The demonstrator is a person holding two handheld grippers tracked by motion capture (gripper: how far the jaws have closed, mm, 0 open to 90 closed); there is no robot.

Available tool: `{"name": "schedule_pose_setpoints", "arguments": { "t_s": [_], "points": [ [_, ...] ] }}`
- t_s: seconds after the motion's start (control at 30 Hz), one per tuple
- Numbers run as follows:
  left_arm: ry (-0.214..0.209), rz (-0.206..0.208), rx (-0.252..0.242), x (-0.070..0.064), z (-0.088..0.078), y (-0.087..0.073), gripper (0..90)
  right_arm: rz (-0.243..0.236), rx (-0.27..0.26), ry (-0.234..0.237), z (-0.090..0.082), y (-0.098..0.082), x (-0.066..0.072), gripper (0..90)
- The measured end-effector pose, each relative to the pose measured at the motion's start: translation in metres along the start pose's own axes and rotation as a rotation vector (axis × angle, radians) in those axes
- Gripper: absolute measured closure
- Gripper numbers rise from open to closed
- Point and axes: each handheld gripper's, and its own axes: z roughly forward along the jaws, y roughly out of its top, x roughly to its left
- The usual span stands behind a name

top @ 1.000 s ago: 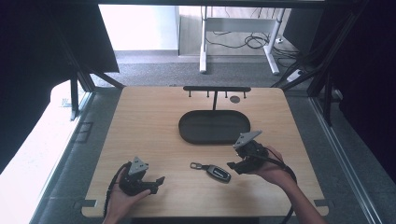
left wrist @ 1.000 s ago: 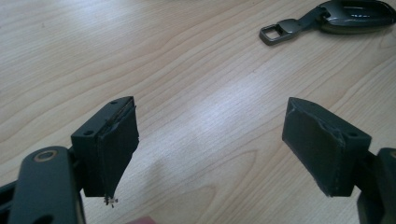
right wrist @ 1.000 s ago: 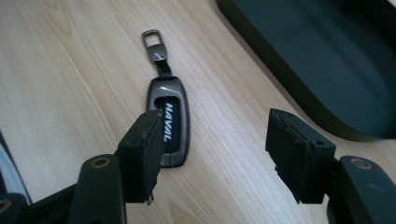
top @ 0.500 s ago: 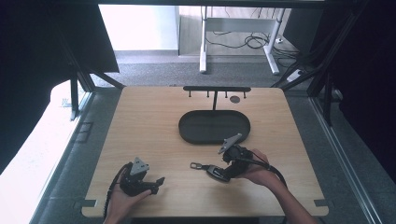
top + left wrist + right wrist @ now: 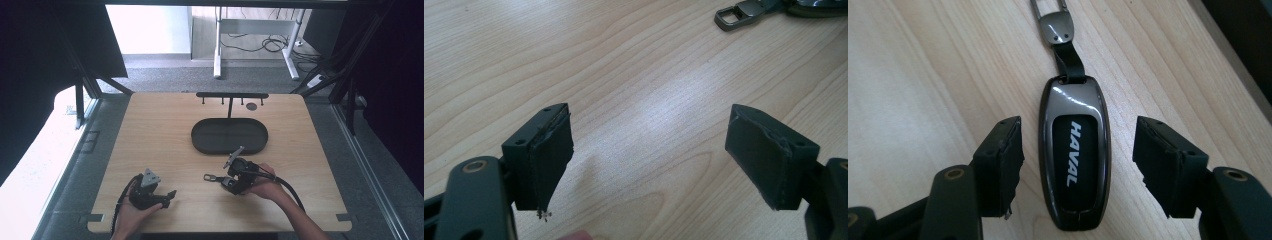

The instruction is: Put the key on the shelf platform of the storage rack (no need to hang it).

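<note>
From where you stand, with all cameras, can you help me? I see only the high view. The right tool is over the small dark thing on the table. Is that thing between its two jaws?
Observer: Yes. In the right gripper view the key fob lies flat on the table between the jaws of the right tool, and both pads stand clear of it.
Operator: Which way does it point?
Observer: Its strap and metal clip point away from the tool.
Operator: Is there any writing on it?
Observer: Yes, its dark face reads HAVAL.
Operator: And the left tool?
Observer: The left tool is open over bare wood.
</note>
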Motion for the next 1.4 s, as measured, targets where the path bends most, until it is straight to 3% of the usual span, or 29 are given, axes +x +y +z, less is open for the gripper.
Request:
{"name": "schedule_pose_setpoints", "arguments": {
  "t_s": [0.27, 0.5, 0.63, 0.9, 1.4],
  "points": [
    [0.001, 0.003, 0.009, -0.001, 0.002, 0.0, 19.5, 0.015, 0.036, -0.004, 0.02, 0.002, -0.004, 37.7],
    [0.002, 0.012, 0.017, -0.001, 0.002, 0.0, 19.5, 0.017, 0.047, 0.002, 0.025, 0.002, -0.003, 40.9],
    [0.006, 0.008, -0.008, -0.002, 0.001, 0.0, 20.3, 0.017, 0.059, -0.009, 0.029, 0.003, -0.002, 44.9],
    [0.007, 0.011, 0.005, -0.002, 0.002, 0.0, 20.3, 0.03, 0.064, 0.024, 0.029, 0.002, -0.007, 47.8],
    [0.005, 0.003, -0.001, -0.002, 0.002, 0.0, 20.4, 0.027, 0.078, 0.038, 0.028, 0.003, -0.01, 48.5]
  ]
}}
